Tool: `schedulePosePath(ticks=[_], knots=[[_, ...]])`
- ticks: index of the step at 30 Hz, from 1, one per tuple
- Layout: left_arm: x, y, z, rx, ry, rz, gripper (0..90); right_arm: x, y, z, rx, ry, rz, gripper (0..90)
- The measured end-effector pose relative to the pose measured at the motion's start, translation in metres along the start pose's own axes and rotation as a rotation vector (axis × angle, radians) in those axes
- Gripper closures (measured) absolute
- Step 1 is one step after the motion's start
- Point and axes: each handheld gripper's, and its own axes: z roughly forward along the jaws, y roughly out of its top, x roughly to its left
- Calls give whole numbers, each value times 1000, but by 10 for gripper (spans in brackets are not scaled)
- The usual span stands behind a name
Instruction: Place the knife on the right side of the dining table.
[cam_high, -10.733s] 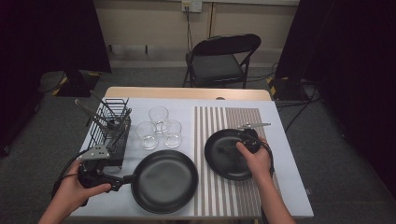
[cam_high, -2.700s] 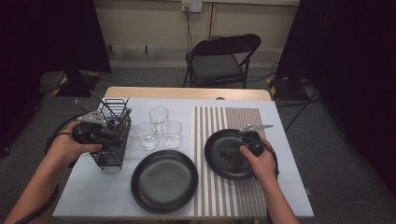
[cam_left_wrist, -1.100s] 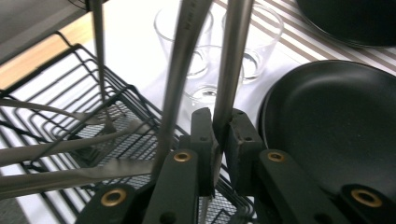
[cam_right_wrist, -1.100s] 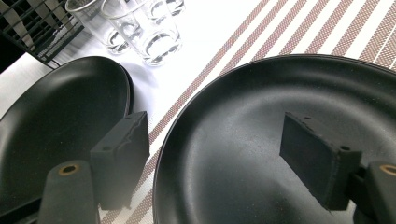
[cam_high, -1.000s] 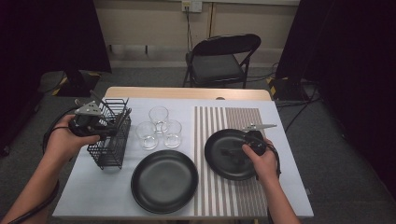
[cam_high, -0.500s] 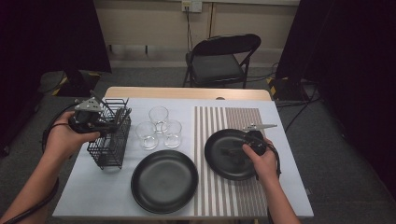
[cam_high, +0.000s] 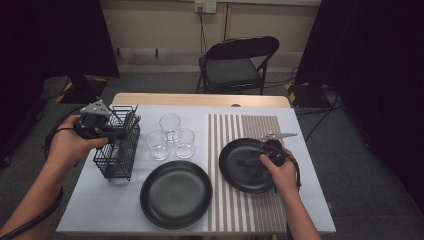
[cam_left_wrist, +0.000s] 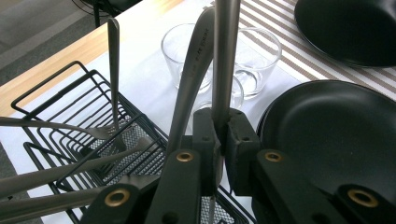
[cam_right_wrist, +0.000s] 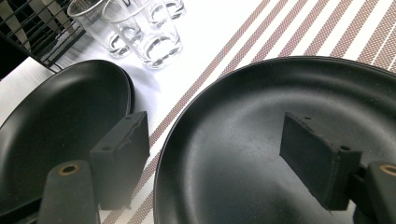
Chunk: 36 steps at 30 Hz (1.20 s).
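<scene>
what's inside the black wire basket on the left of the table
Several pieces of metal cutlery lean inside the wire basket, and the left hand-held gripper is shut on one handle. Their lower ends are hidden, so the kinds are unclear.

1. We've got the wire basket at the table's left, cutlery lying in it.
2. Three glasses sit just right of it.
3. One plate sits in front of the glasses.
4. Striped mat on the right, second plate on it.
5. Chair behind the table.
</scene>
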Motion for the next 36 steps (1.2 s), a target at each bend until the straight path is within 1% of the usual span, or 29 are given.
schedulePosePath(ticks=[2, 5, 7, 8, 9, 11, 12, 18, 20, 22, 23, 26, 27, 28, 31, 36], knots=[[0, 1, -1, 3, -3, 1, 839, 0, 0, 0, 1, 0, 2, 231], [-1, 4, -3, -9, -1, -5, 840, 0, 0, 0, 1, 0, 0, 231], [-1, 6, -5, -13, 7, -1, 840, 0, 0, 0, 1, 3, 1, 231], [0, 6, -5, -18, 0, 0, 840, 0, 0, 0, 1, 3, 1, 231], [-1, 9, -6, -26, 6, 3, 840, 0, 0, 0, -1, 1, 2, 231], [0, 11, -7, -30, 4, 9, 840, 0, 0, 0, -1, 1, 3, 231], [-1, 12, -7, -30, 5, 4, 840, 0, 0, 0, 0, 1, 4, 231], [0, 18, -9, -38, 9, 3, 840, 0, 0, 0, 1, 3, 2, 231], [0, 20, -9, -43, 11, 6, 839, 0, 0, 0, -2, 8, 5, 231], [0, 23, -10, -52, 13, 0, 839, 0, 0, 0, -2, 6, 5, 231], [0, 25, -11, -51, 7, 1, 840, 0, 0, -1, -4, 6, 5, 231], [0, 27, -12, -52, 11, 6, 839, 0, 0, -1, -3, 8, 6, 231], [-1, 28, -13, -43, 13, 8, 840, 0, 0, -1, -2, 9, 5, 231], [-1, 29, -12, -52, 14, 6, 840, 0, 0, -1, -2, 9, 5, 231], [-1, 31, -14, -60, 14, 9, 840, 0, 0, -1, -4, 9, 7, 231], [-2, 34, -15, -62, 12, 11, 840, 0, 0, -1, -6, 10, 6, 231]])
